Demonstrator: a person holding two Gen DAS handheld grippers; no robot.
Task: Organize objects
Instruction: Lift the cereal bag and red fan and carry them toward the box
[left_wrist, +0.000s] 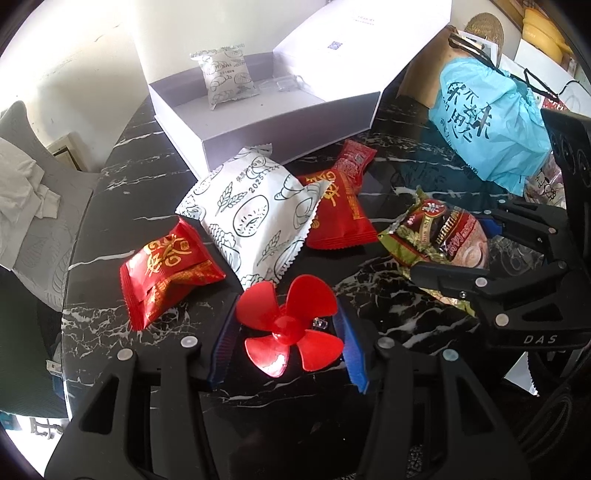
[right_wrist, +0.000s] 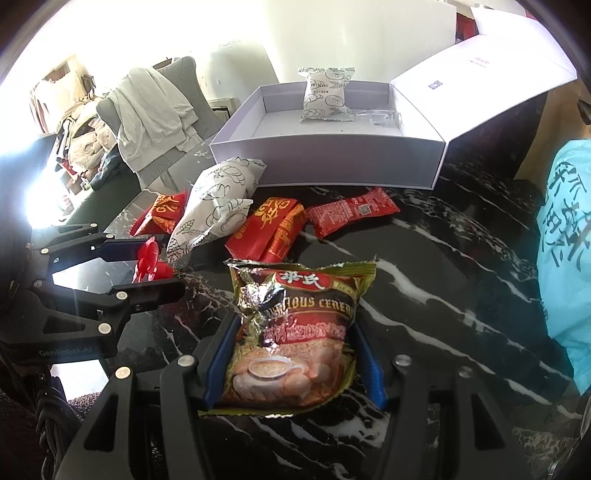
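— Left claw (left_wrist: 286, 345) of ours is clamped on the red fan (left_wrist: 291, 328), blue pads against its blades, low over the black marble table (left_wrist: 388, 295). And our right?

— Right claw (right_wrist: 291, 363) grips the cereal bag (right_wrist: 295, 332): crinkled foil, green-gold edges, red band, a bowl pictured near the bottom. It lies on the table near us.

— Farther off we see a white pouch (left_wrist: 255, 210) with line drawings, leaning on red packets (left_wrist: 166, 269).

— Beyond them stands our open white box (right_wrist: 332, 158), one matching pouch (right_wrist: 327, 94) upright inside. A blue sack (left_wrist: 491, 122) sits far right.
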